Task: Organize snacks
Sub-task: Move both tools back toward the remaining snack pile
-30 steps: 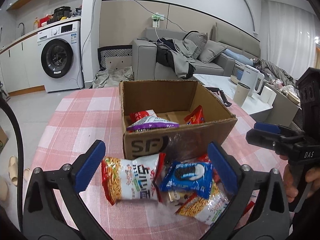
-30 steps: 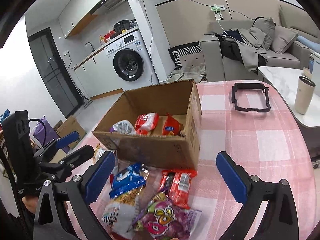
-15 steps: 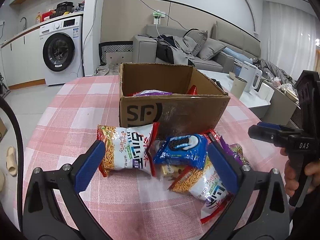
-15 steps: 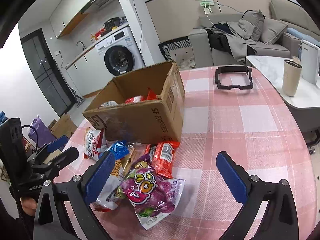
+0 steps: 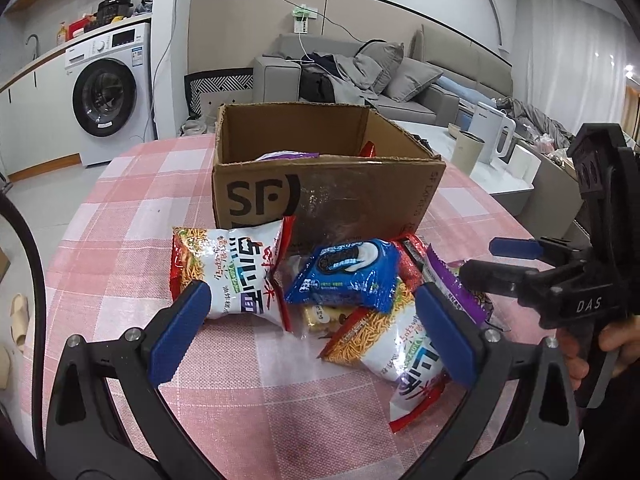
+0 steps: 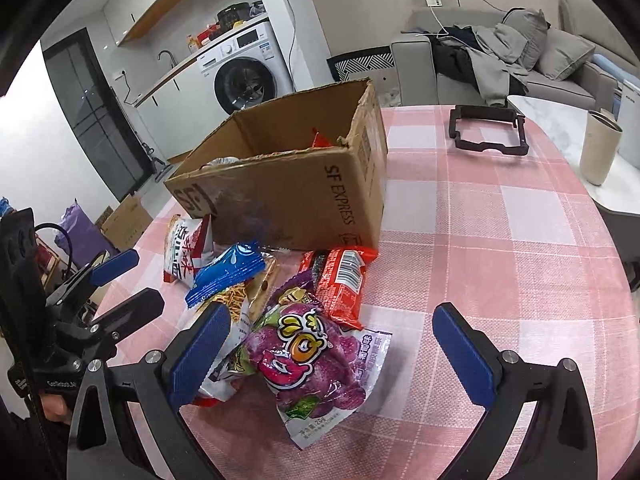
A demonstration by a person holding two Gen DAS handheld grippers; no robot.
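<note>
An open cardboard box (image 5: 328,196) (image 6: 296,200) holds a few snack packs on the pink checked table. In front of it lies a heap of snacks: a white noodle pack (image 5: 230,276), a blue cookie pack (image 5: 346,276) (image 6: 226,274), a second noodle pack (image 5: 394,350), a red pack (image 6: 340,282) and a purple candy bag (image 6: 316,360). My left gripper (image 5: 314,330) hovers open just above the heap. Over the purple bag, my right gripper (image 6: 334,352) is open and empty.
A black frame (image 6: 486,130) lies on the table behind the box to the right. A beige cup (image 6: 600,152) stands on a white side table. A hand (image 5: 600,344) holds the right gripper at the right edge of the left wrist view. A sofa and washing machine stand beyond.
Both grippers have dropped lower and moved closer to the snack heap; the box interior is now mostly hidden behind its front wall. Both stay open.
</note>
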